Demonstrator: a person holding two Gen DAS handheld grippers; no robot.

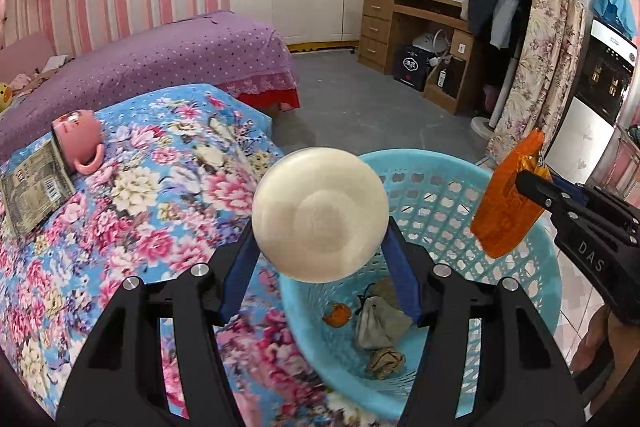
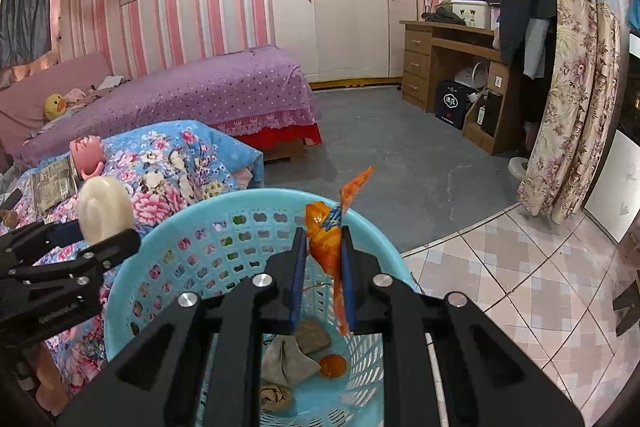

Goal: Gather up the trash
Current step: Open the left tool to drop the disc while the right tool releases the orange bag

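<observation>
Basket [image 2: 256,203] below; left tool [image 1: 320,227] grips lid [image 1: 320,215], right tool [image 2: 323,247] wrapper [image 2: 324,235].

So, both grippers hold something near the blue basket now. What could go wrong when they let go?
1. The left gripper holds the cream round lid over the basket's near rim; released here, it might hit the rim and fall onto the floral cover.
2. The right gripper pinches the orange wrapper. It looks light, so it could cling to a finger or drift out.
</observation>
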